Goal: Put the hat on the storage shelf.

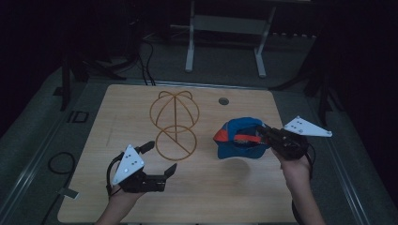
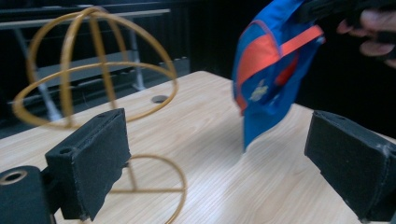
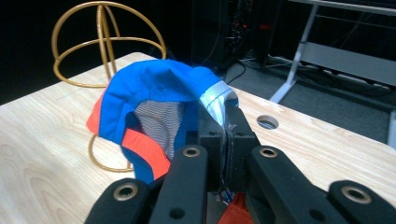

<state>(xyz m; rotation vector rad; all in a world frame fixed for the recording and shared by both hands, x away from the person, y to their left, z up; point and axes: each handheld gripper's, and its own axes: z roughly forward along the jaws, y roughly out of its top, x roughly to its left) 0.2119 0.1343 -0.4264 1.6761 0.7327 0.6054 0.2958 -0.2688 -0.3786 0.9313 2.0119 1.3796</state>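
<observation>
A blue cap with orange trim [image 1: 239, 138] hangs just above the table at the right, and my right gripper [image 1: 263, 133] is shut on its edge. In the right gripper view the black jaws pinch the blue fabric [image 3: 159, 93] at its rim, with the mesh lining facing me. A gold wire stand [image 1: 174, 123], a dome on a ring base, is upright at the table's middle. My left gripper [image 1: 159, 158] is open at the front left, its two pads [image 2: 91, 158] wide apart with nothing between them. The left gripper view shows the cap [image 2: 268, 70] lifted off the wood beside the stand [image 2: 93, 70].
The wooden table [image 1: 202, 192] has a round cable hole [image 1: 223, 101] near its far edge. A metal frame with white legs [image 1: 225, 37] stands on the dark floor behind the table. Cables lie on the floor at the left.
</observation>
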